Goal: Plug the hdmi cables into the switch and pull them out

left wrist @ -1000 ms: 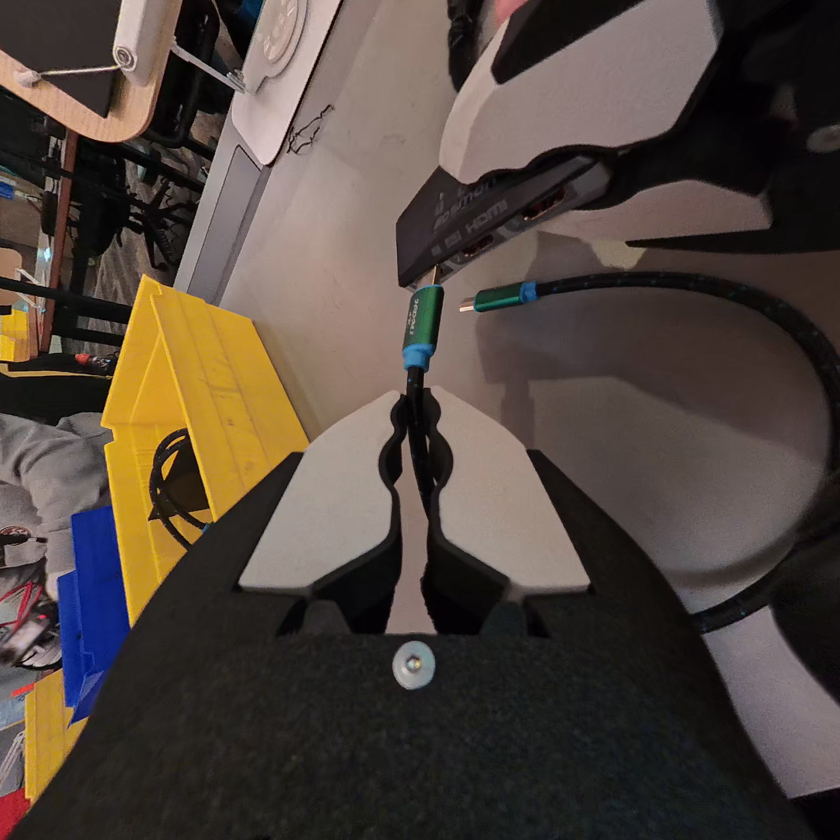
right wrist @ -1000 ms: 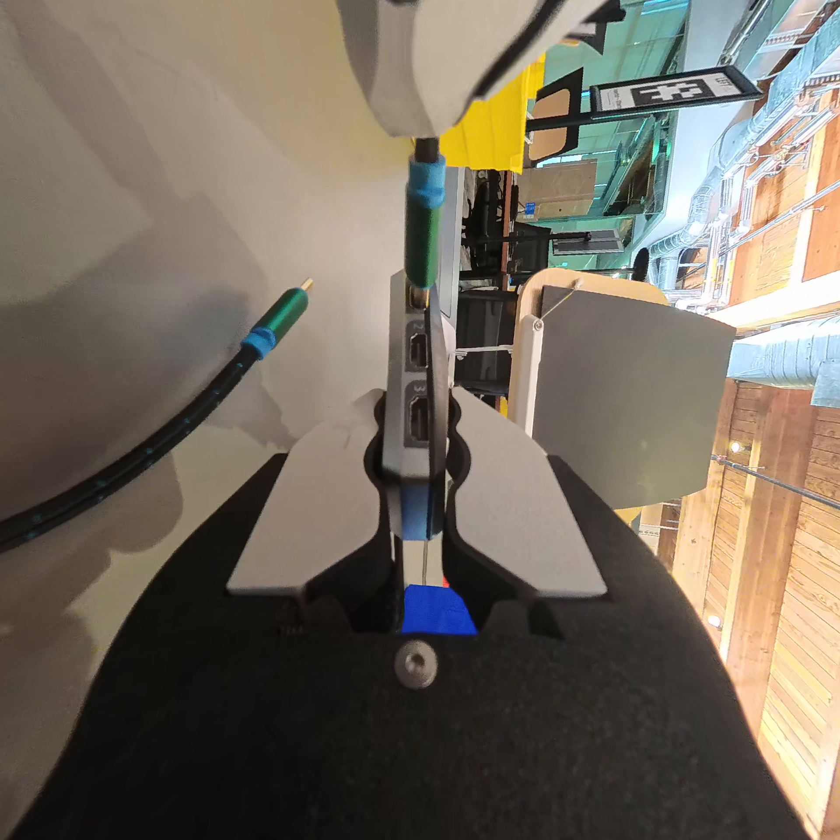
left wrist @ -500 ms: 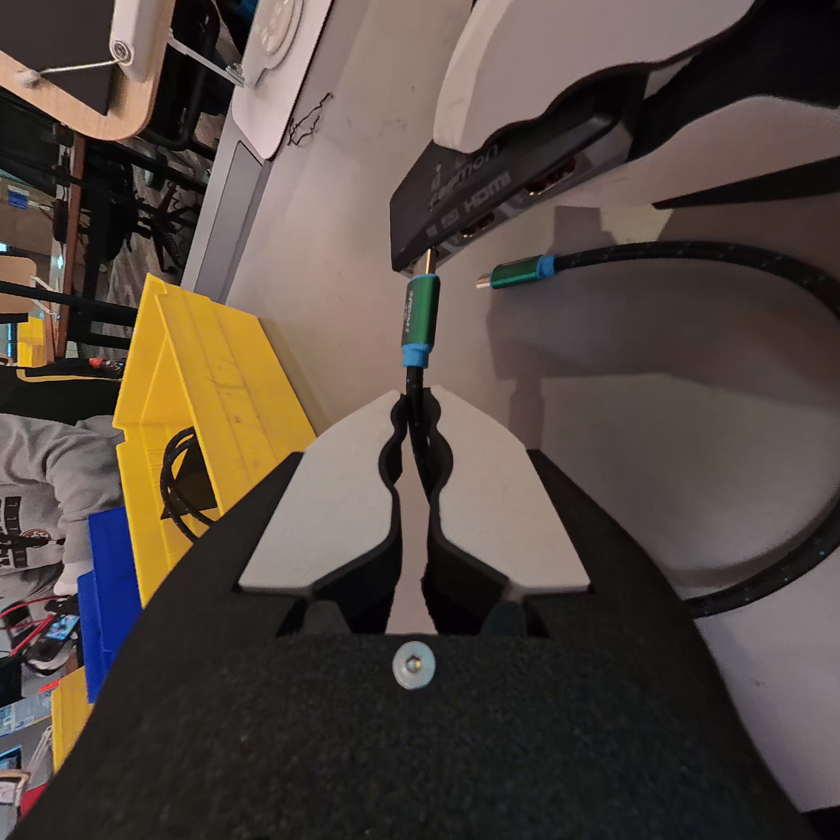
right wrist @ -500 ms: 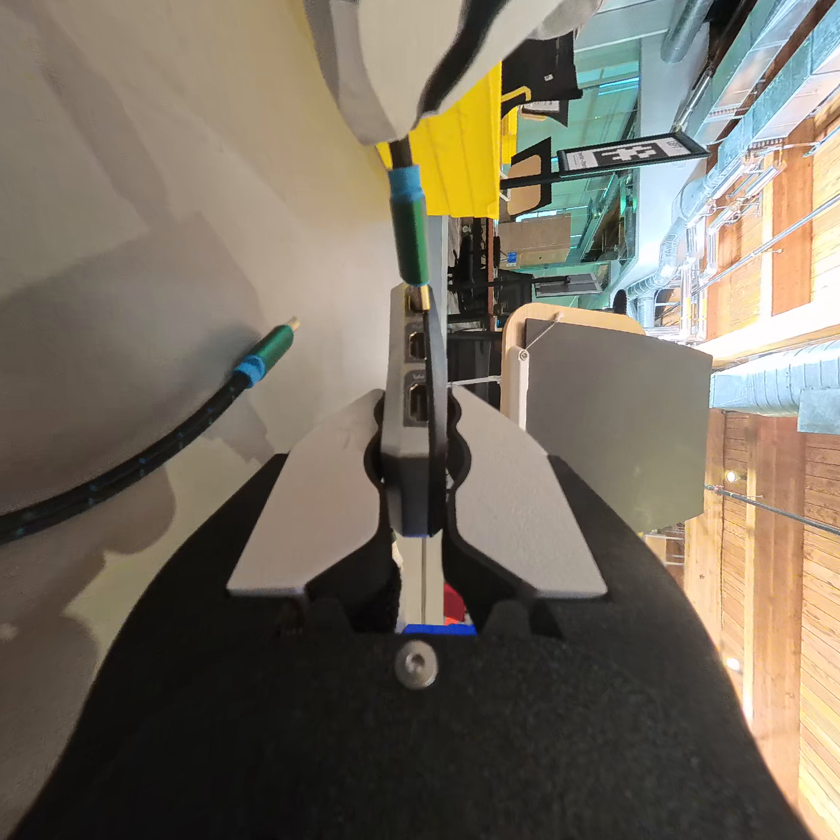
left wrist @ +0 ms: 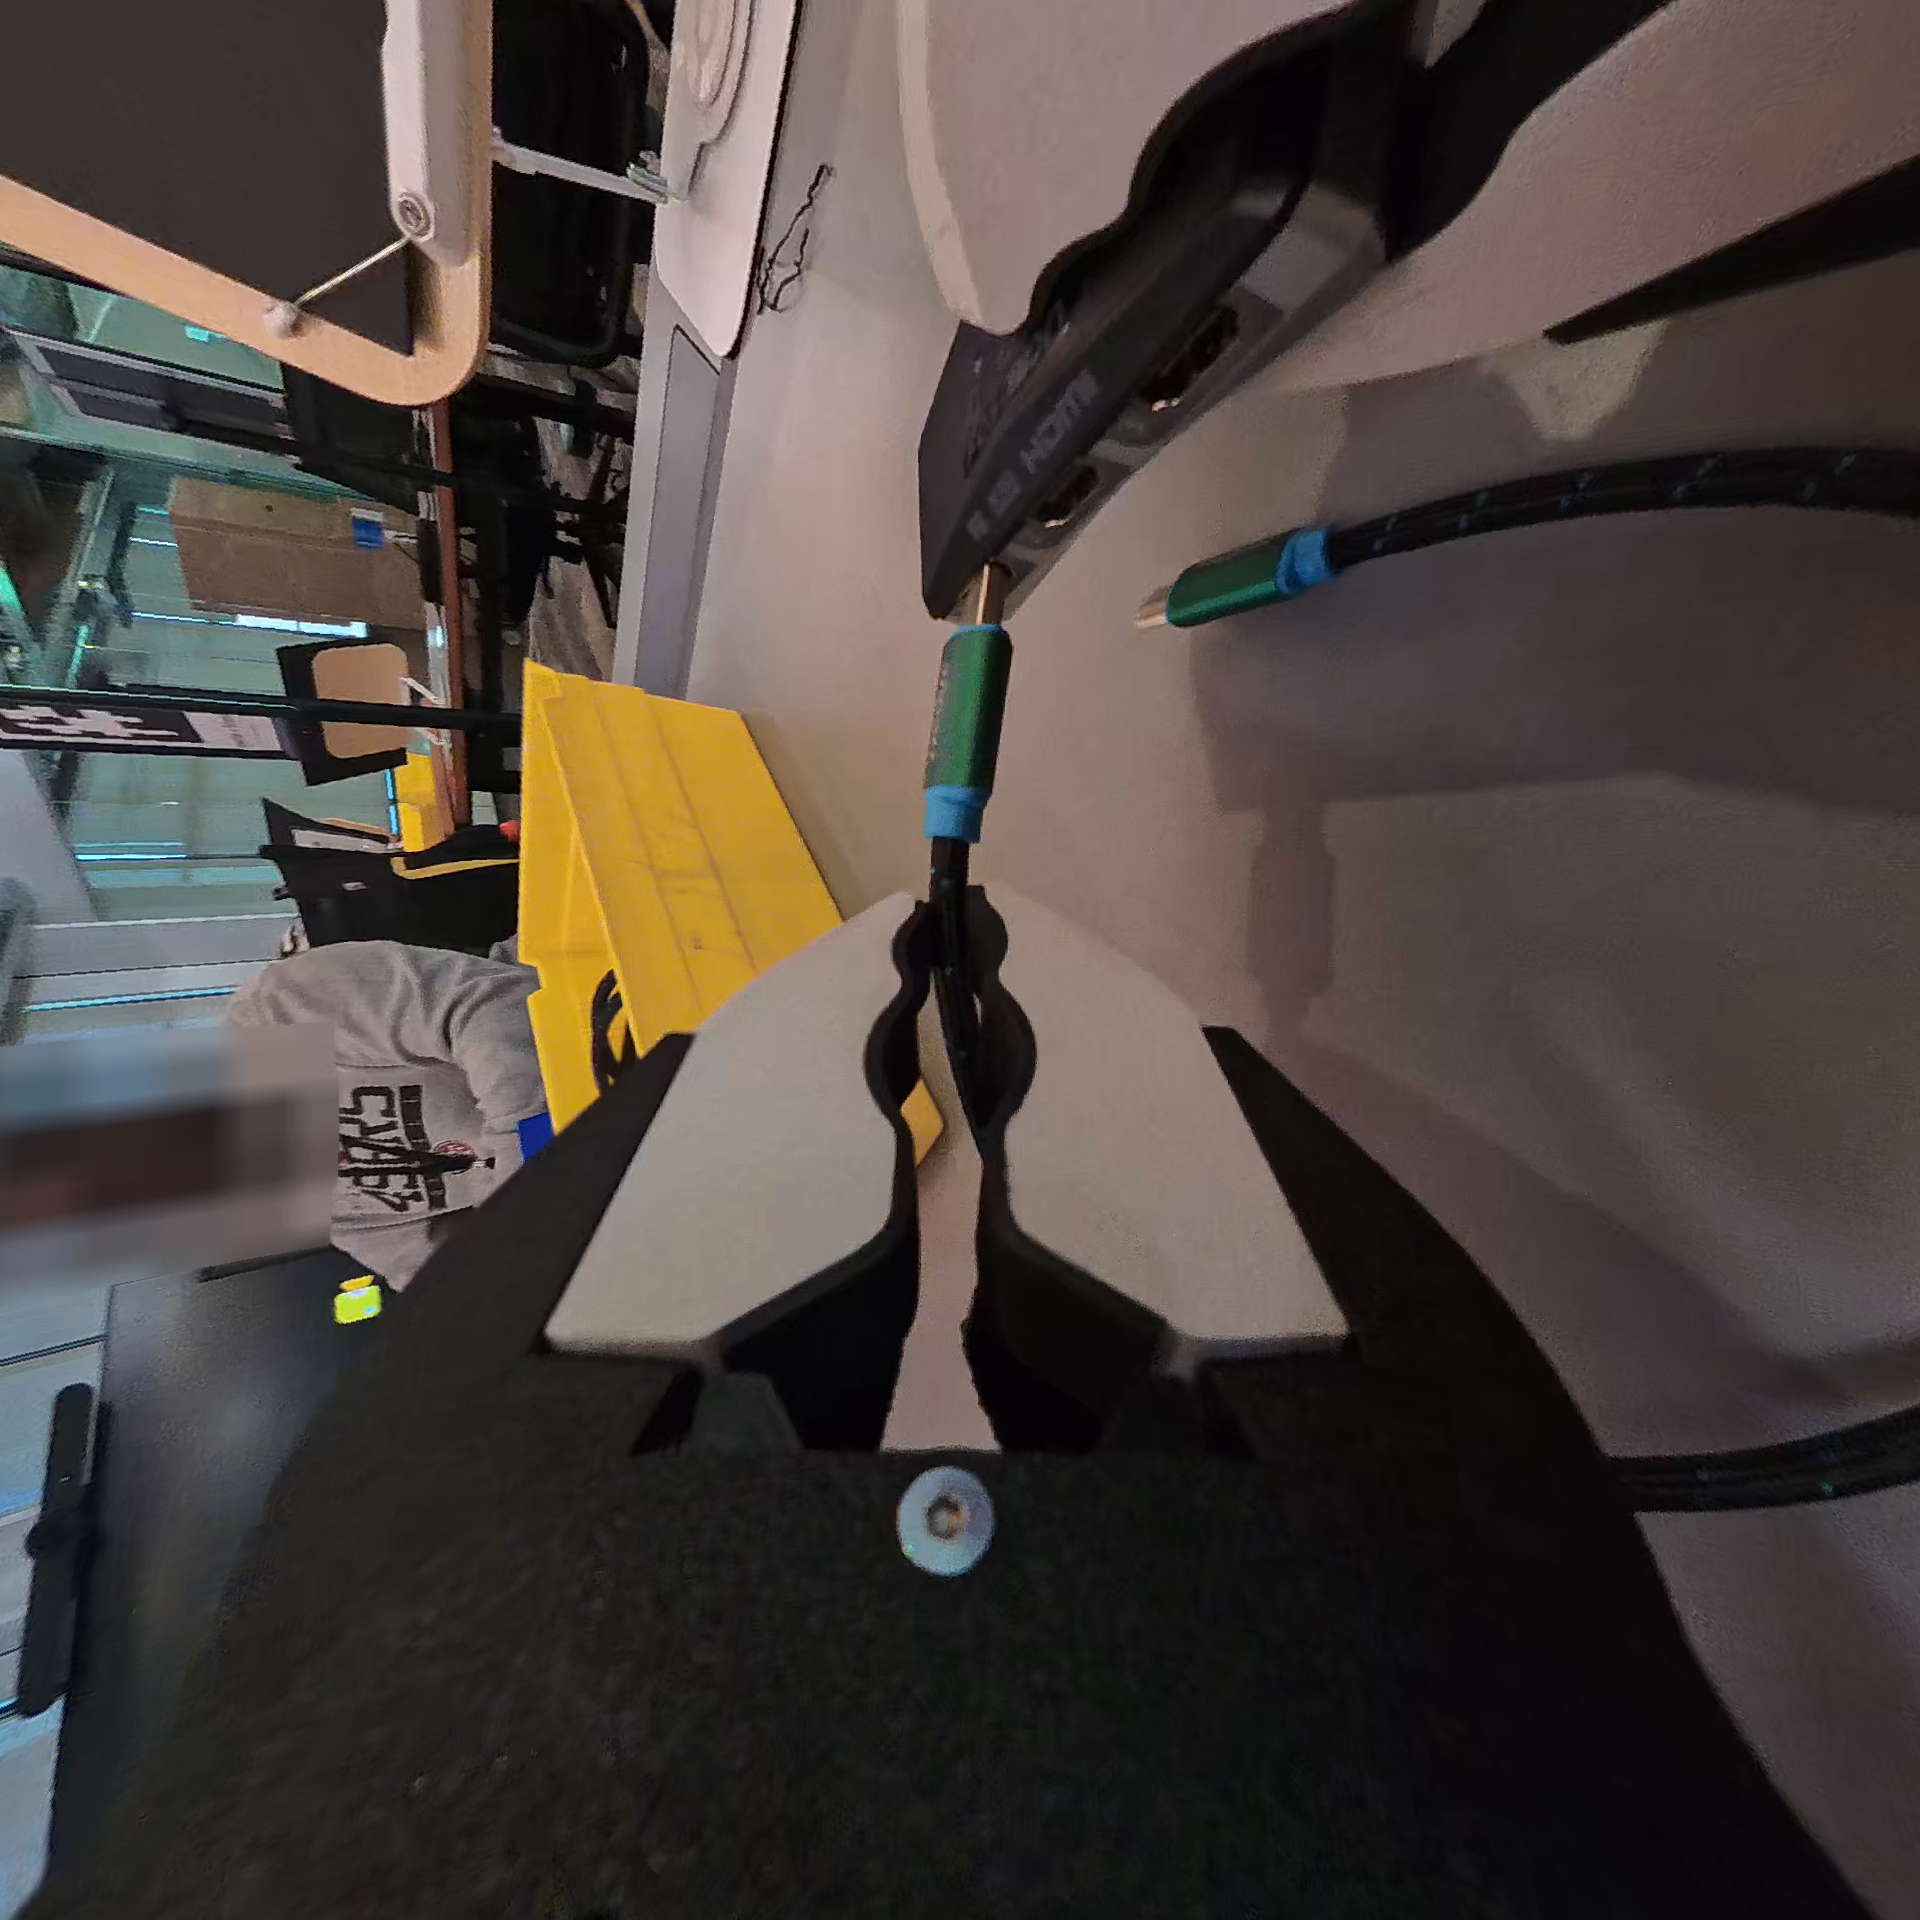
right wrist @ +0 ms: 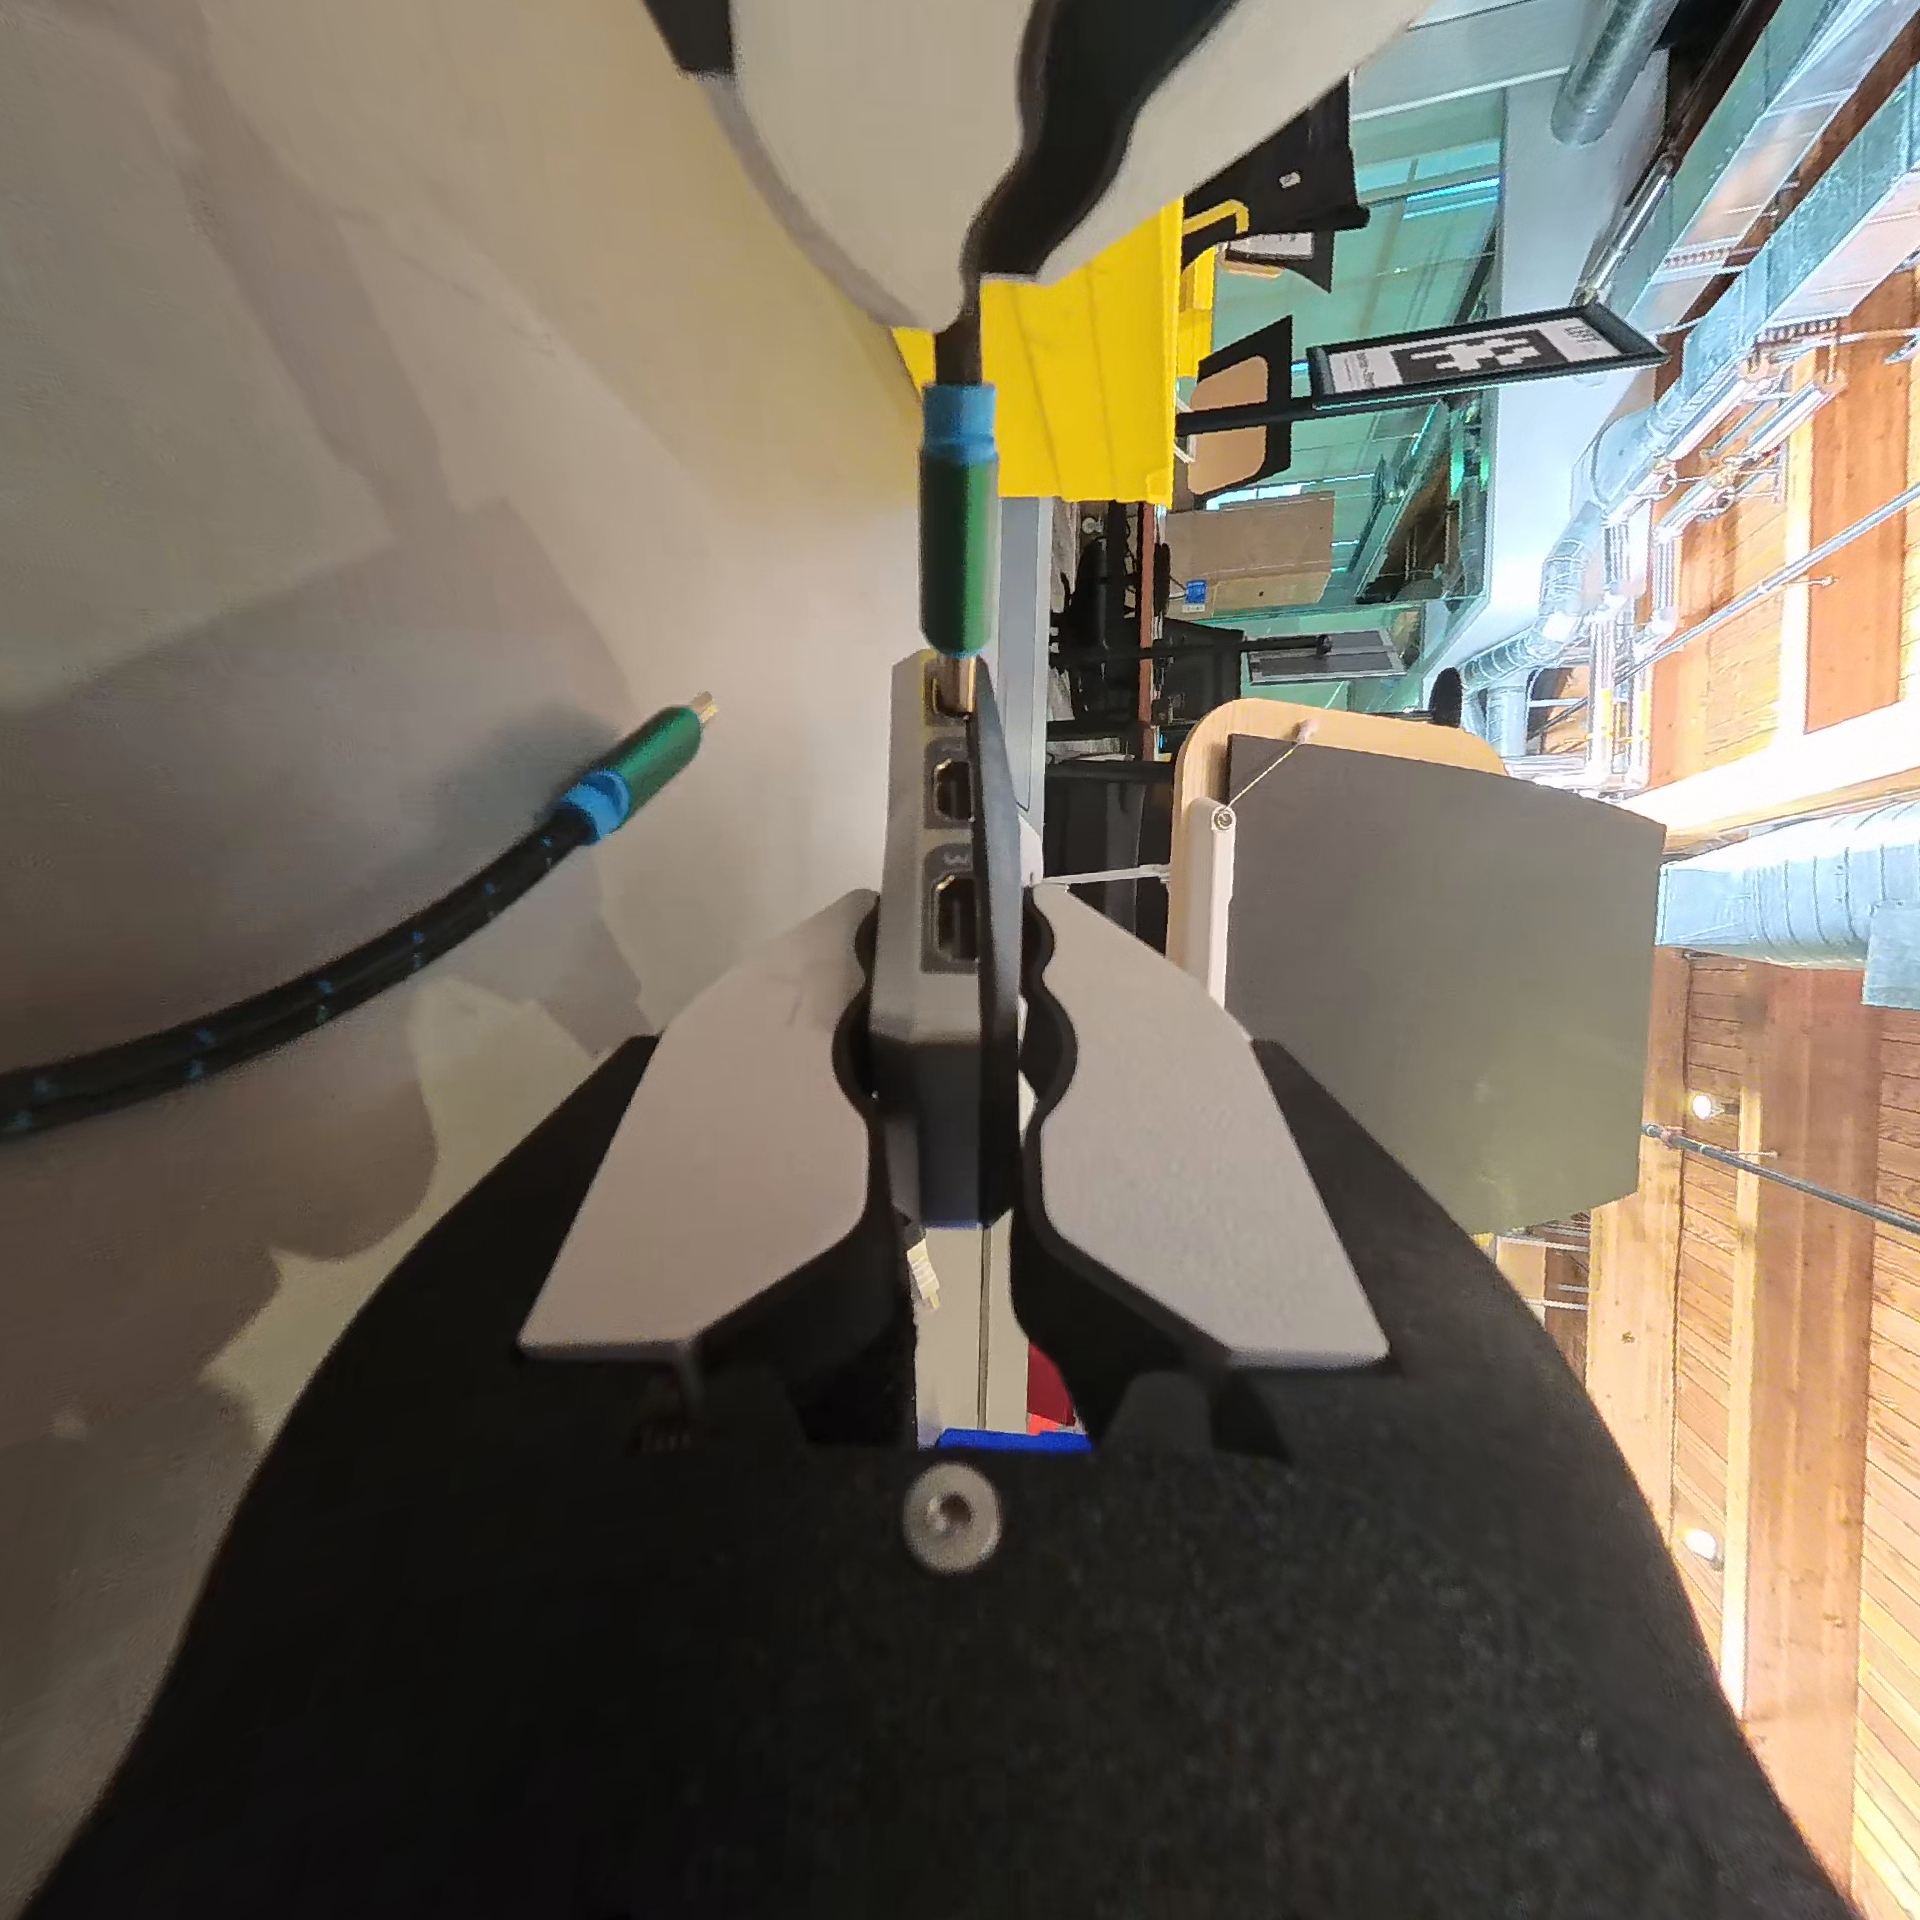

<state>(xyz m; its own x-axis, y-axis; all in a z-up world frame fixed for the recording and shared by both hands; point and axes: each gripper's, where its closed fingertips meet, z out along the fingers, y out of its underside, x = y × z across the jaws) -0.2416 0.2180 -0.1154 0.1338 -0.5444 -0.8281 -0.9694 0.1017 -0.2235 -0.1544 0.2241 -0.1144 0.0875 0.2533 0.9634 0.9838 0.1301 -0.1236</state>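
Two tools meet over the white table [left wrist: 1558, 1039], one clamped on a cable, the other on the switch.

The left tool [left wrist: 951, 935] pinches the braided cable behind its green plug [left wrist: 966, 727], whose metal tip sits partly in the end port of the switch [right wrist: 951, 935], which the right tool [right wrist: 951, 1039] grips edge-on. A second green plug [right wrist: 655, 748] lies loose nearby. The yellow bin [left wrist: 665, 831] holds a coiled black cord, half hidden.

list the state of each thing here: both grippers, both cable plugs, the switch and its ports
left gripper: shut on held cable
right gripper: shut on switch
held plug: metal tip partly in end port
loose plug: unplugged, lying on table
switch: lifted, clamped edge-on
other two ports: empty
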